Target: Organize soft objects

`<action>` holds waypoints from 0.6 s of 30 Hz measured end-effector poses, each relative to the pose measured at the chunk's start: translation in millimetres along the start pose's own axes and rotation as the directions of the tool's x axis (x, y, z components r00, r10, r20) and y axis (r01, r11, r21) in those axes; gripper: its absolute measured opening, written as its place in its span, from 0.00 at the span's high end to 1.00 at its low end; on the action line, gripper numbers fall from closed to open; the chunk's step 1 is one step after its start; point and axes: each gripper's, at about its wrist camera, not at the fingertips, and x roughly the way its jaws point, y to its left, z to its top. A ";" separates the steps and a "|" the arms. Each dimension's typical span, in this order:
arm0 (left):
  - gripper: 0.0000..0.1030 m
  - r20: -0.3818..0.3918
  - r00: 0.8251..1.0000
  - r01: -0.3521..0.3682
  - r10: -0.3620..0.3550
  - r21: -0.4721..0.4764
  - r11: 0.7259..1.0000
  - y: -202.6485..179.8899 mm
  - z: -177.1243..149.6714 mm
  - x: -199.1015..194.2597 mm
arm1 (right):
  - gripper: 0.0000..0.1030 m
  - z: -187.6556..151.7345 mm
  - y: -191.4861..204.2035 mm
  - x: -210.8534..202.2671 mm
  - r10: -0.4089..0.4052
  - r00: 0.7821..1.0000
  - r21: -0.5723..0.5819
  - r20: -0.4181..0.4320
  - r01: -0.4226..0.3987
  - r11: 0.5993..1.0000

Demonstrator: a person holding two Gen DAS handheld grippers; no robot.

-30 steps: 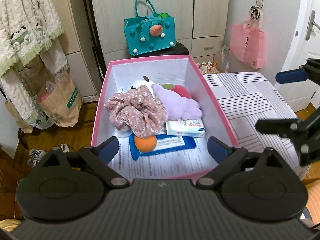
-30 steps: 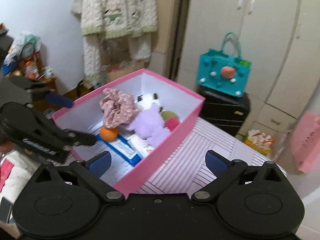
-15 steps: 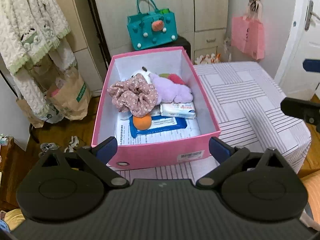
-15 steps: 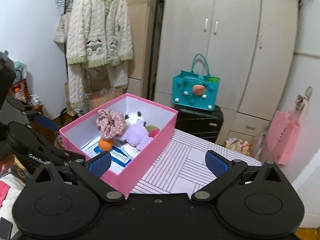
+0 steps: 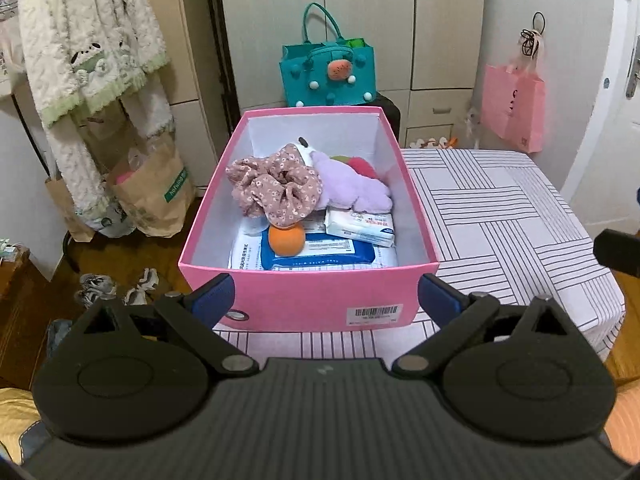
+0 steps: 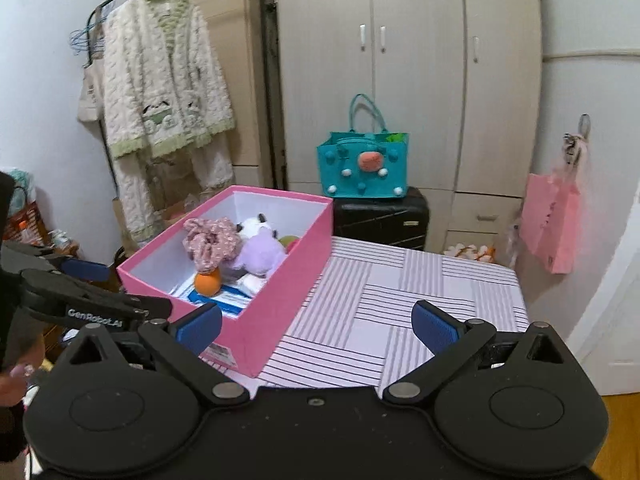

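While I hold both the left gripper (image 5: pixel 325 294) and right gripper (image 6: pixel 316 326) spread wide and empty, the soft toys (image 5: pixel 348 188) lie piled in the pink box (image 5: pixel 320 300) on the table's (image 5: pixel 500 216) left side.

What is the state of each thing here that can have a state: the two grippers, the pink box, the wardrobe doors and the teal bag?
left gripper: open, holds nothing.
right gripper: open, holds nothing.
pink box: no lid on it, upright on the striped tablecloth, soft things inside.
wardrobe doors: shut.
teal bag: upright, open at the top.
cardigan: hanging on a hanger.
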 end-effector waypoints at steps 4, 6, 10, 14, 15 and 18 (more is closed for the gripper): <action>0.04 0.037 0.999 -0.017 0.018 -0.015 1.000 -3.2 -6.6 -5.6 | 0.00 -8.5 3.2 -3.9 -0.078 0.996 -0.001 0.031 0.078 0.997; 0.04 0.056 0.998 -0.028 0.029 -0.016 0.999 -5.6 -10.1 -8.7 | 0.00 -12.7 4.5 -7.2 -0.111 0.993 0.004 0.048 0.111 0.994; 0.04 0.093 0.995 -0.035 0.036 -0.009 0.999 -10.4 -19.0 -15.8 | 0.00 -22.7 8.4 -13.4 -0.168 0.982 -0.009 0.086 0.169 0.986; 0.04 0.140 0.989 -0.035 0.038 -0.025 0.999 -12.4 -27.6 -22.5 | 0.00 -30.7 10.6 -18.5 -0.218 0.968 -0.024 0.126 0.223 0.975; 0.04 0.152 0.988 -0.035 0.039 -0.029 0.999 -12.6 -28.8 -23.4 | 0.00 -31.8 10.9 -19.5 -0.230 0.963 -0.024 0.138 0.235 0.972; 0.04 0.180 0.983 -0.036 0.043 -0.041 0.999 -12.3 -30.8 -21.6 | 0.00 -34.5 9.3 -20.8 -0.251 0.954 -0.016 0.166 0.257 0.966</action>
